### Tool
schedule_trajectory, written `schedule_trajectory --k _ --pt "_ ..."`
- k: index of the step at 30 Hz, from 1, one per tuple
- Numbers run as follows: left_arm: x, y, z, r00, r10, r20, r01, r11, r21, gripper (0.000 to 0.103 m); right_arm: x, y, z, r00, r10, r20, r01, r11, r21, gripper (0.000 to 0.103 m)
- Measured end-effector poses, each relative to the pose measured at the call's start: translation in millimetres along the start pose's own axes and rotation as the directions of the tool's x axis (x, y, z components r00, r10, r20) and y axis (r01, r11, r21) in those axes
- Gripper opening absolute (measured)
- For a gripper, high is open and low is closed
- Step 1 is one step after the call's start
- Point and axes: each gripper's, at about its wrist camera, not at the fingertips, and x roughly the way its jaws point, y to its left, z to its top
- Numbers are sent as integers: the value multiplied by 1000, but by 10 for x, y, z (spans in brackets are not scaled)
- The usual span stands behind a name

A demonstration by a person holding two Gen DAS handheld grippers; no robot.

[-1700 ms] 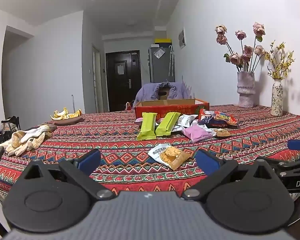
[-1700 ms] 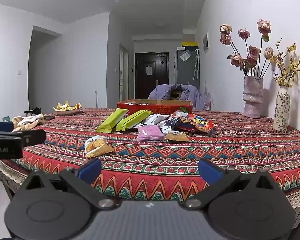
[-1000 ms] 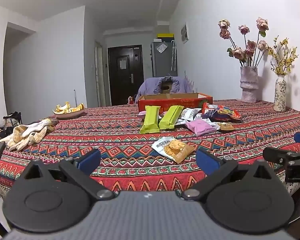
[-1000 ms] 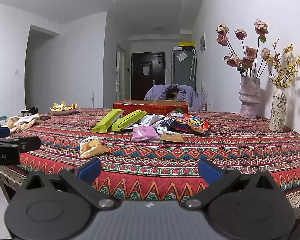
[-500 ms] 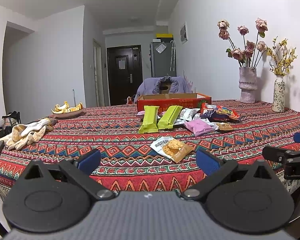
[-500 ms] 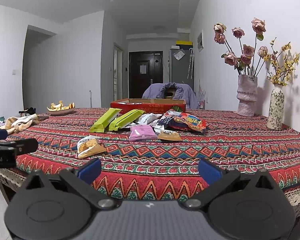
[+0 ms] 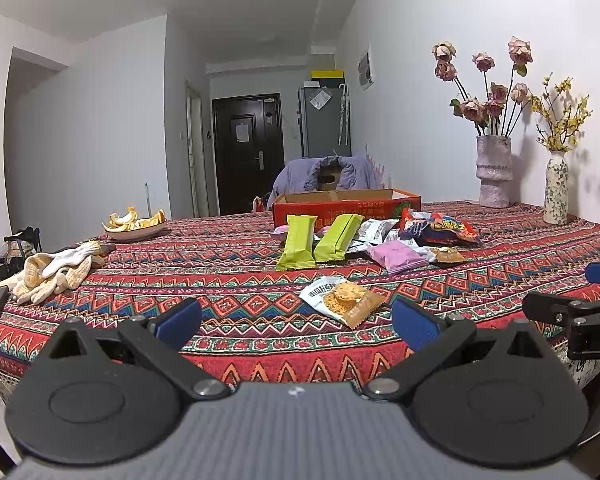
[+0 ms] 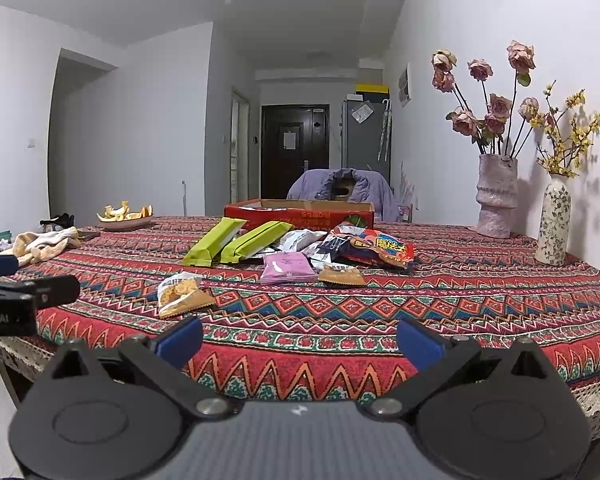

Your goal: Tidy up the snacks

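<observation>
While both grippers are hovering just off the near bench (image 8: pixel 300 344) edge, left gripper (image 7: pixel 296 320) and right gripper (image 8: pixel 300 340) are holding jaws wide open, gripping nothing. Snack pile (image 8: pixel 300 248) is sitting mid-bench in front of the red box (image 8: pixel 300 212); one cracker packet (image 7: pixel 346 300) is lying nearer, with bare cloth around it. Vases (image 8: pixel 496 196) are crowding the right edge.
</observation>
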Motion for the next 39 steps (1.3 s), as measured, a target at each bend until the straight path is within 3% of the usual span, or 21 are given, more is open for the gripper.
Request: schedule_trajectory --k 39 --pt "-26 42 65 1000 7 10 -6 1000 -16 103 -13 -17 62 1000 -2 15 2 1000 10 103"
